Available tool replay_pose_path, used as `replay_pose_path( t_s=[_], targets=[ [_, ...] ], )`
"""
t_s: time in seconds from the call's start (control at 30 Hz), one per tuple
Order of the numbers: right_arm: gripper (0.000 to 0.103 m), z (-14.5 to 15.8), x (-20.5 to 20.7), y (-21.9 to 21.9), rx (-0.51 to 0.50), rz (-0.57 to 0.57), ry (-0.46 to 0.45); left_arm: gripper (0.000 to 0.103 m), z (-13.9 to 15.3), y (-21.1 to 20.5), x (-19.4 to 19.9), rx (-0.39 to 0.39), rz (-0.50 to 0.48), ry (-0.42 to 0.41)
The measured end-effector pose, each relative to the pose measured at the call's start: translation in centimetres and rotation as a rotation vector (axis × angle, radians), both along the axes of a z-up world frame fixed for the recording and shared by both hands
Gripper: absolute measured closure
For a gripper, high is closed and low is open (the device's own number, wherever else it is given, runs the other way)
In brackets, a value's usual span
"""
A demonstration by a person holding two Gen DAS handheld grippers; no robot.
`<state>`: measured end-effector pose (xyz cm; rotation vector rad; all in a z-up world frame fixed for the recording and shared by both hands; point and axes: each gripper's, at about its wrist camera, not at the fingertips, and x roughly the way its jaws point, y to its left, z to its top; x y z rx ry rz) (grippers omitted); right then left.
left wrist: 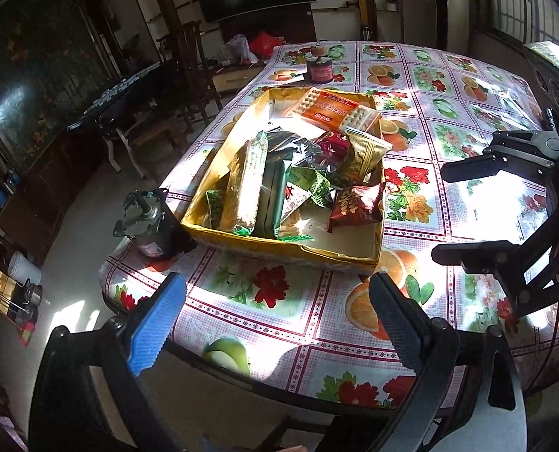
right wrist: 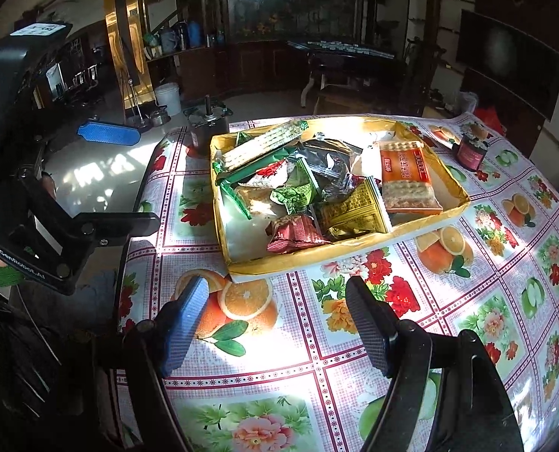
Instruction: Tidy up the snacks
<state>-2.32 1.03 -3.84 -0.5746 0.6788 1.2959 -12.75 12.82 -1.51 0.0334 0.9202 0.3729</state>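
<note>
A shallow gold cardboard box (left wrist: 279, 243) (right wrist: 354, 248) sits on the flowered tablecloth and holds several snack packets. Among them are an orange cracker pack (left wrist: 328, 107) (right wrist: 405, 173), a dark red packet (left wrist: 356, 207) (right wrist: 298, 233), a gold packet (right wrist: 358, 214) and green wrappers (left wrist: 270, 192). My left gripper (left wrist: 275, 301) is open and empty, hovering over the near table edge in front of the box. My right gripper (right wrist: 279, 301) is open and empty, short of the box's near wall. Each gripper shows in the other's view, at the right (left wrist: 467, 213) and the left (right wrist: 128, 177).
A small electric motor (left wrist: 151, 222) (right wrist: 207, 128) stands by the box at the table's corner. A dark jar with a lid (left wrist: 320, 69) (right wrist: 471, 152) stands past the box. The table edge (left wrist: 189, 358) drops to the floor, with chairs and a dark side table beyond.
</note>
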Motion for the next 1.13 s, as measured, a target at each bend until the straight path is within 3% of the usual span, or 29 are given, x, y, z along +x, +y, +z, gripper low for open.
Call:
replay_pose_path(
  t_s=[0.77, 0.97, 1.13],
  targets=[
    [0.027, 0.4, -0.2, 1.6, -0.018, 0.048, -0.013, 0.006, 0.2, 0.3, -0.2, -0.005, 0.001, -0.006],
    [0.027, 0.3, 0.1, 2.1, -0.024, 0.056, -0.006, 0.006, 1.0, 0.0, -0.9, 0.027, 0.002, -0.059],
    [0.027, 0.6, 0.0, 2.1, -0.012, 0.063, -0.005, 0.006, 1.0, 0.2, -0.5, -0.005, -0.003, -0.038]
  ],
)
